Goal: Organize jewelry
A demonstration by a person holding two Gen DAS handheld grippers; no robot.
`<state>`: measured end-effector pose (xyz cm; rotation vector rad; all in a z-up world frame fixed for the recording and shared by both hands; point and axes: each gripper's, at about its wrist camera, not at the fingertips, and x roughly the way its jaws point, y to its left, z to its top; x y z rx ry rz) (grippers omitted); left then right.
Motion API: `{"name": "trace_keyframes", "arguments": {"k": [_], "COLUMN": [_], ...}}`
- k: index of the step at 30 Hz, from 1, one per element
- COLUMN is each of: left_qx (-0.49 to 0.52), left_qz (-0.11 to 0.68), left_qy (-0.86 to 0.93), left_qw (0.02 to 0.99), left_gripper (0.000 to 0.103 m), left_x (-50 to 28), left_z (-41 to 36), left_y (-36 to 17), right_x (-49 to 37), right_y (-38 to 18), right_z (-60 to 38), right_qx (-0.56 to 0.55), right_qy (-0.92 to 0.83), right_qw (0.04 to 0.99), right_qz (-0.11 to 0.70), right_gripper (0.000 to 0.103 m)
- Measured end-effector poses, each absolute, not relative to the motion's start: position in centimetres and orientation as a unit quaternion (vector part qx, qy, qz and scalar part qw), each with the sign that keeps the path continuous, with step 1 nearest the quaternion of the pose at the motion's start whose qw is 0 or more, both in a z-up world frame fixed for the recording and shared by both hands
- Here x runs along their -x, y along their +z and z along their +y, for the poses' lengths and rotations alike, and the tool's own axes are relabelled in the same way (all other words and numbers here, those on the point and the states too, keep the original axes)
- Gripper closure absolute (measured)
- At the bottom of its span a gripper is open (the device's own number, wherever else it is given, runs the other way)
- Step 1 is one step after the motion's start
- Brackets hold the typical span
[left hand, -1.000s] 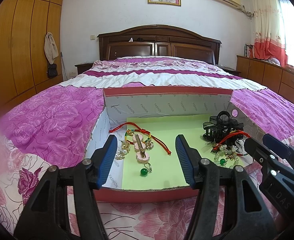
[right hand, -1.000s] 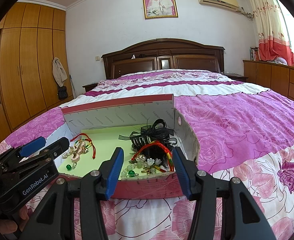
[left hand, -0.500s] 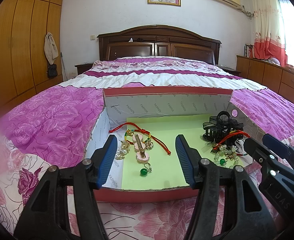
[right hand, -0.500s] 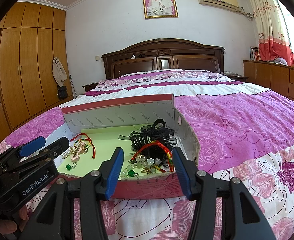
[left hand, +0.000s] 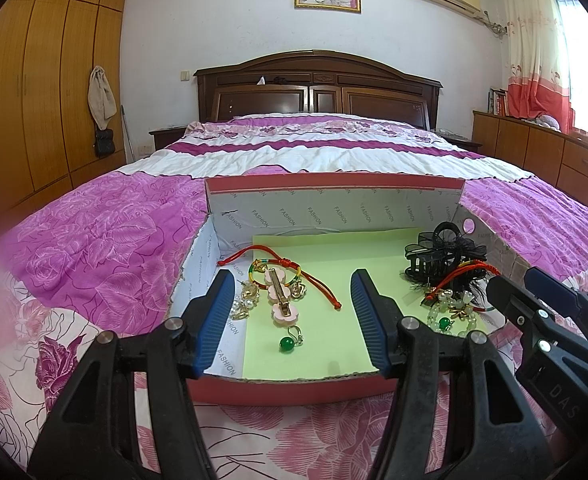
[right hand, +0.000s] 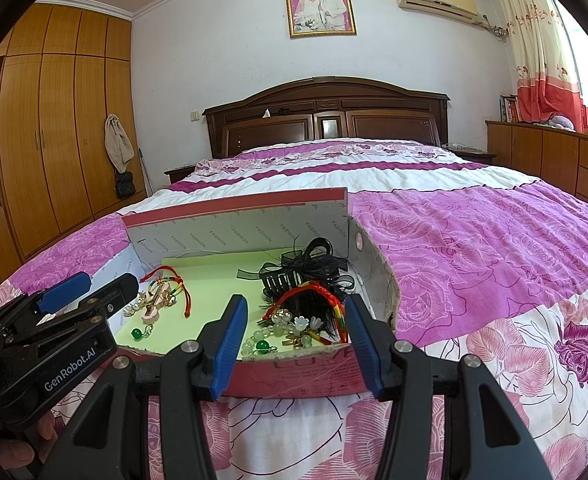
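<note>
Here, in the left wrist view, a red cardboard box with its near wall cut low sits on a bed under a purple rose-print cover. A pale green sheet lines the box floor. The left gripper hangs just over the box's near edge, its blue-padded jaws spread with nothing between them. In the box's left half lie a red cord bracelet, a pink flower hair clip across it, gold charms near the left wall, and a green bead earring closest to the near edge. In the box's right half a black claw clip with a ribbon bow sits toward the back, with a pale bead bracelet in front of it. The right gripper pokes in at the box's right side.

In the right wrist view, the right gripper hovers at the box's near right corner, jaws likewise apart and empty. Framed between them are the black claw clip, a red and multicoloured cord bracelet draped on black feathery trim, and the pale bead bracelet by the near wall. The left gripper reaches over the box's left end, beside the pink flower hair clip and the green bead earring.
</note>
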<state>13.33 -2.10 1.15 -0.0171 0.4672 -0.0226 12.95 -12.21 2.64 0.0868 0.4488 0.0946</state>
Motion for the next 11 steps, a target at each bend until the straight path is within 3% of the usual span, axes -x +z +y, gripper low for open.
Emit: {"name": "trace_keyframes", "arguments": {"k": [11], "left_qx": [0.006], "left_qz": [0.232], "left_qy": [-0.012], "left_qw": [0.973], "left_gripper": [0.050], "left_x": [-13.43], "left_z": [-2.08], "left_y": [1.23], "right_x": [-12.96], "right_y": [2.64], "right_z": [-12.19], "right_qx": [-0.043], "right_qy": [0.047], "right_qw": [0.973], "right_qz": [0.222], "right_gripper": [0.049]}}
